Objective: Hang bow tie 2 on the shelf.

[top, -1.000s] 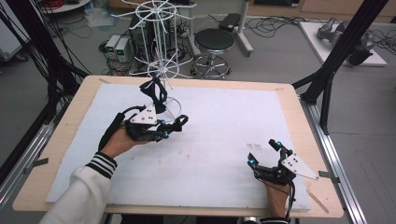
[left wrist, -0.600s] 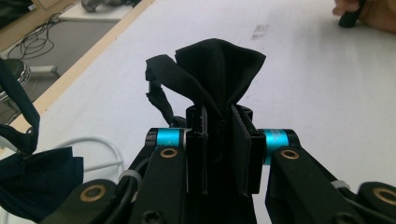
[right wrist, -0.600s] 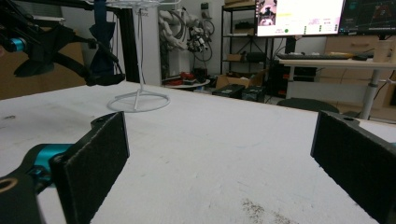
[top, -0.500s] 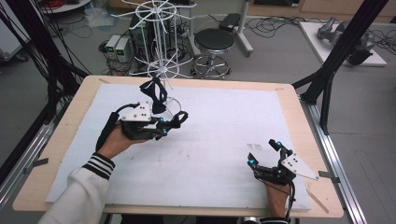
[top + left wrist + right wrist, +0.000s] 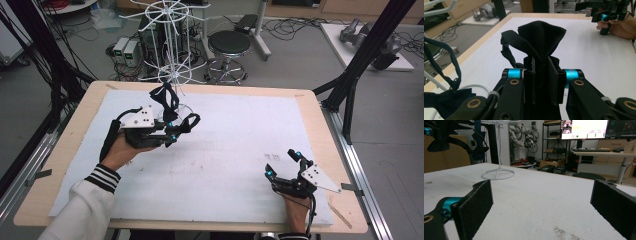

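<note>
Black cloth (image 5: 167, 100) is pinched in the left gripper (image 5: 176, 129), whose jaws are clamped tight on a gathered fold; the rest rises above them. The white wire rack (image 5: 172, 55) stands at about twelve o'clock from that gripper, close by, with its upright stem as the long axis, so the left hand is by far the nearer. The right gripper (image 5: 282, 162) rests well apart at four o'clock, jaws spread wide, holding nothing.

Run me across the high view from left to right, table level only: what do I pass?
Left gripper with its jaws shut on the black cloth → base ring of the white wire rack → bare white table cover → right gripper, jaws open.
</note>
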`<state>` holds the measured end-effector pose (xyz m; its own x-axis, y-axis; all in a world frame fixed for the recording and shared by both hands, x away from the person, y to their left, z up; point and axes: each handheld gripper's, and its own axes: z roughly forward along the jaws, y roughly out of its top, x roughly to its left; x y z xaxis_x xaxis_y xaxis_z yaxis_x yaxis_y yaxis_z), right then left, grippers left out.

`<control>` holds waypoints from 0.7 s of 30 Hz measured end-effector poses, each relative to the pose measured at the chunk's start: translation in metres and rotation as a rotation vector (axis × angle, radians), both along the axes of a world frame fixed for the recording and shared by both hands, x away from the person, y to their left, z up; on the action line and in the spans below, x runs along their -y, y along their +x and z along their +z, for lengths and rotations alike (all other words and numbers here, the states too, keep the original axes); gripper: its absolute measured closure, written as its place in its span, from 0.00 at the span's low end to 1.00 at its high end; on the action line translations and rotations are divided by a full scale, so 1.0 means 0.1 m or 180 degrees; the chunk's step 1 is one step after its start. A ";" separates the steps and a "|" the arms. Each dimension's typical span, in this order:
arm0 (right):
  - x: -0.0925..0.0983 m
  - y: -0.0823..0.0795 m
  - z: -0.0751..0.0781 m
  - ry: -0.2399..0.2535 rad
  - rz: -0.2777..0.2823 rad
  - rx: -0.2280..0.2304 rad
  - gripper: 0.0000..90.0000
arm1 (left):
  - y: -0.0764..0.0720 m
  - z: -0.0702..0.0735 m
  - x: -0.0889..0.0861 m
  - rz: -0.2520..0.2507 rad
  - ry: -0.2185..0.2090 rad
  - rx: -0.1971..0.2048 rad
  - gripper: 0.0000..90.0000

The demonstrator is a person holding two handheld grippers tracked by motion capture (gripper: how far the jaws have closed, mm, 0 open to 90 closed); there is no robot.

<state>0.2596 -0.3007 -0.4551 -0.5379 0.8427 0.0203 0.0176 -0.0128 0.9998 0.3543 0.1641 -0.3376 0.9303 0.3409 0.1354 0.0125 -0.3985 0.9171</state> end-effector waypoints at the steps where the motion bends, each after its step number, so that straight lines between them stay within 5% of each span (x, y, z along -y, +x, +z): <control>1: 0.00 0.00 0.00 0.0002 0.0001 -0.0002 0.04 | 0.00 0.01 -0.01 -0.0002 -0.0005 0.0014 0.85; 13: 0.00 0.00 0.00 -0.0003 -0.0003 0.0011 0.04 | -0.03 0.12 -0.02 -0.0007 -0.0195 0.0102 0.85; 21: 0.00 0.00 0.00 0.0008 -0.0003 -0.0005 0.04 | -0.02 0.18 0.00 -0.0011 -0.0199 0.0142 0.85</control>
